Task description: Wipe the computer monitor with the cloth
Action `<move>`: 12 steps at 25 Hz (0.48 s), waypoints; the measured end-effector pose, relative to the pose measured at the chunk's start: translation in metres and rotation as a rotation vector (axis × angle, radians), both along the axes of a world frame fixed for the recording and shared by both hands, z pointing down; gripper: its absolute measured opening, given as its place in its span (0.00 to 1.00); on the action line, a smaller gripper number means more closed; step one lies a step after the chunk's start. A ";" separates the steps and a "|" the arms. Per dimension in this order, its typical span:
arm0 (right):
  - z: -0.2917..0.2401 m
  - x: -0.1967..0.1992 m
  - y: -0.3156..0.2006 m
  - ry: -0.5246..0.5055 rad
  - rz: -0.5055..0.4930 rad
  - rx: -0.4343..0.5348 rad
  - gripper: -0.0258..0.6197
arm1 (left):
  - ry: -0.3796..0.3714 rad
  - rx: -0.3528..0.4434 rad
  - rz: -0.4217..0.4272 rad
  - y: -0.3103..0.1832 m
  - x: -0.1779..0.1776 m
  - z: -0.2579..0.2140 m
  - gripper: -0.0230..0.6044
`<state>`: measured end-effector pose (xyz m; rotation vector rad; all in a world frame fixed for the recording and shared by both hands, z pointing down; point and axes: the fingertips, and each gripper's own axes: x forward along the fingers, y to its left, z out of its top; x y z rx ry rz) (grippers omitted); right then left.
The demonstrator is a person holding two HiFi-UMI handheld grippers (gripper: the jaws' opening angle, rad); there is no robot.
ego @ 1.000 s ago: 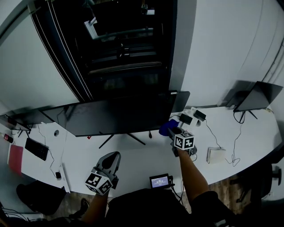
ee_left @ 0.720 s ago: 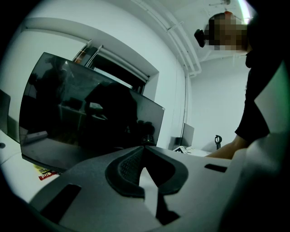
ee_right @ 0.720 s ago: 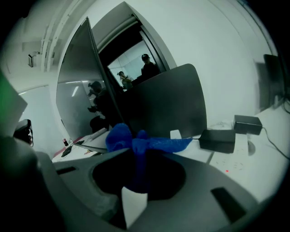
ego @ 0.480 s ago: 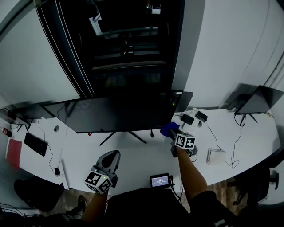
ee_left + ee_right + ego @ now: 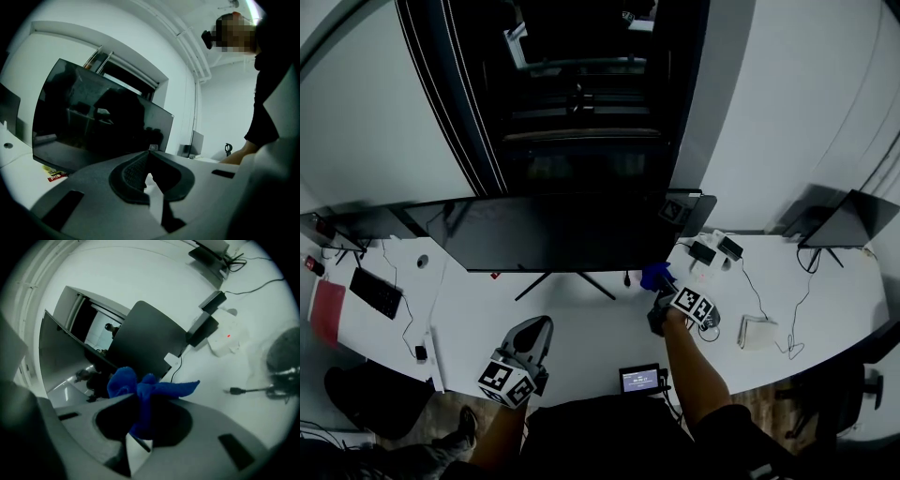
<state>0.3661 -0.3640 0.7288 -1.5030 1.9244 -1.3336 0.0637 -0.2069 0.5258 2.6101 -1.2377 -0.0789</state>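
Right gripper view: right gripper (image 5: 140, 401) jaws clamp the blue cloth (image 5: 125, 383), near the right end of the monitor (image 5: 553, 234) along the rear edge of the desk (image 5: 600, 337). Left gripper (image 5: 149, 154) jaws closed, empty. Advise flat, light, overlapping strokes.

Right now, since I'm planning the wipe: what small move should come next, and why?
Probably bring the right gripper forward and up to the monitor. Its jaws are shut on the cloth, which appears to sit just short of the screen's lower right corner.
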 end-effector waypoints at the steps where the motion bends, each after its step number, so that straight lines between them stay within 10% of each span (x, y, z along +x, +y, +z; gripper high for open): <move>1: 0.000 -0.006 0.000 -0.028 -0.003 -0.005 0.17 | 0.002 0.001 -0.006 0.001 -0.004 0.000 0.03; 12: -0.001 -0.054 -0.005 -0.069 -0.020 -0.030 0.17 | 0.023 -0.008 -0.066 0.014 -0.059 0.002 0.03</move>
